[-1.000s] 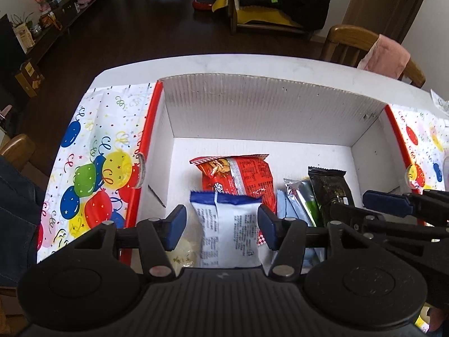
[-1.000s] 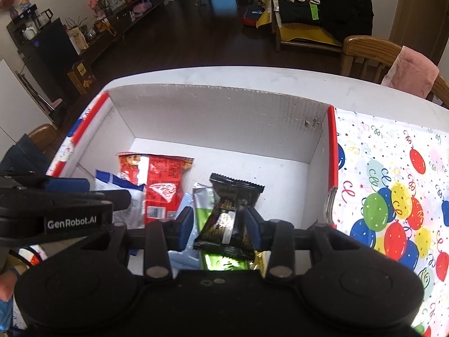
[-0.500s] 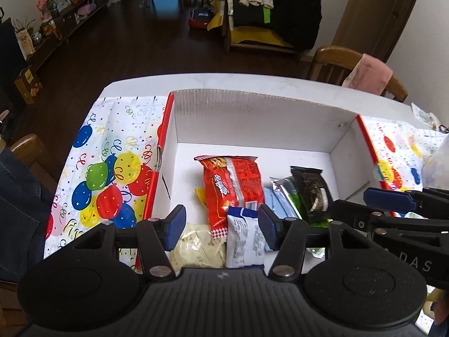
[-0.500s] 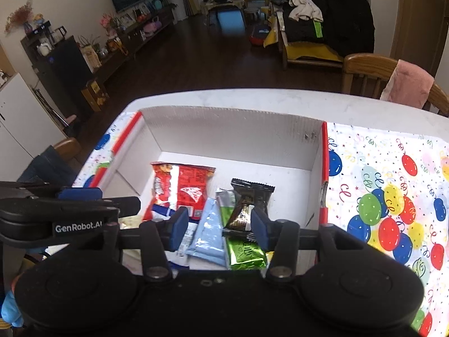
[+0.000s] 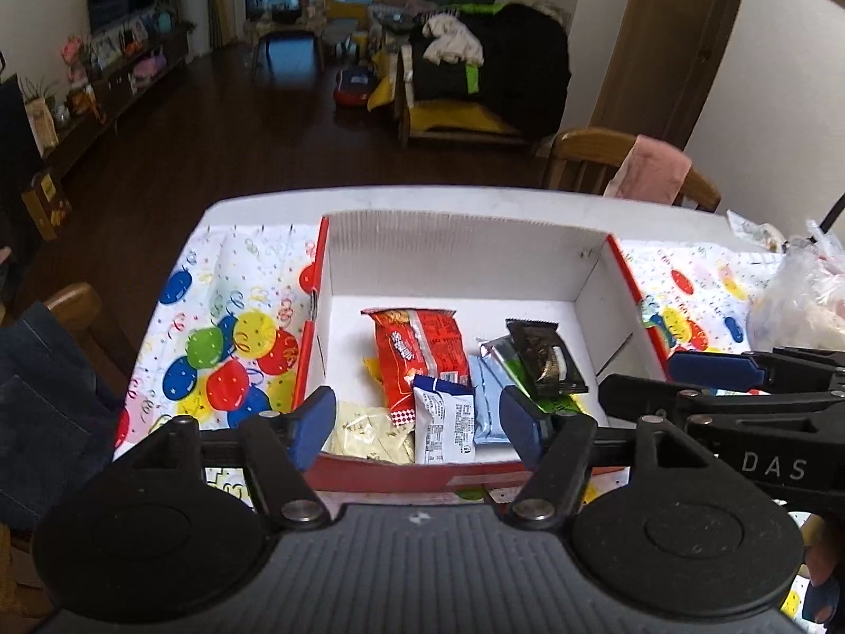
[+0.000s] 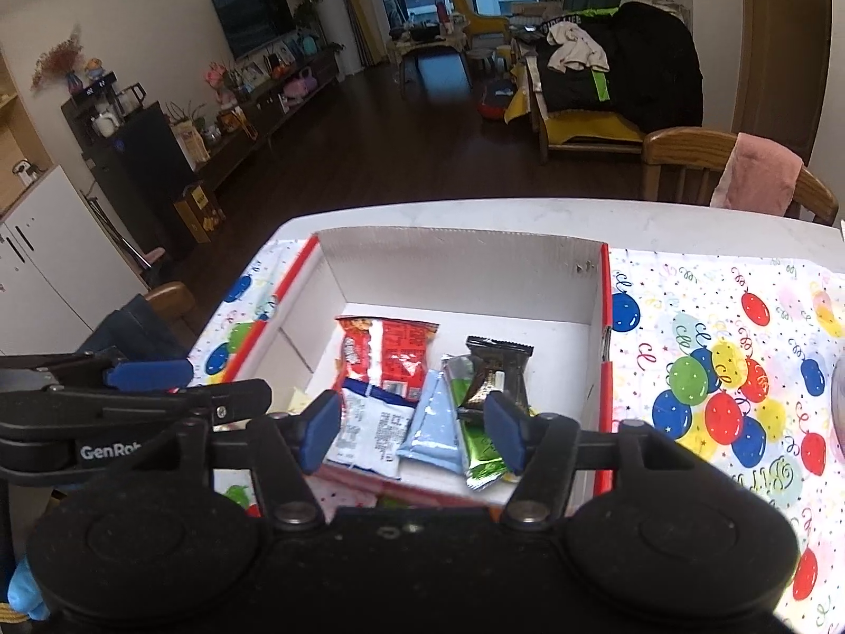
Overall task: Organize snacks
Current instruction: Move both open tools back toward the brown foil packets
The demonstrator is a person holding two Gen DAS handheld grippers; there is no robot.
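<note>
A white cardboard box (image 5: 465, 243) (image 6: 459, 259) with red edges holds several snack packets. In it lie a red packet (image 5: 422, 348) (image 6: 391, 354), a blue-and-white packet (image 5: 443, 417) (image 6: 369, 428), a pale blue one (image 5: 488, 396) (image 6: 433, 422), a green one (image 6: 478, 449), a dark brown one (image 5: 544, 354) (image 6: 496, 375) and a pale yellow one (image 5: 369, 433). My left gripper (image 5: 420, 425) hovers above the box's near wall, jaws opening, nothing between them. My right gripper (image 6: 412, 430) is also above the near side, jaws opening and empty.
A balloon-print cloth (image 5: 222, 327) (image 6: 729, 370) covers the white table on both sides of the box. A clear plastic bag (image 5: 803, 301) lies at the right. Wooden chairs (image 6: 686, 158) stand beyond the far edge, one with a pink cloth (image 6: 755, 174).
Both grippers have risen and pulled back from the box, and their jaws have widened. The blue-and-white packet and the dark brown packet now lie free in the box.
</note>
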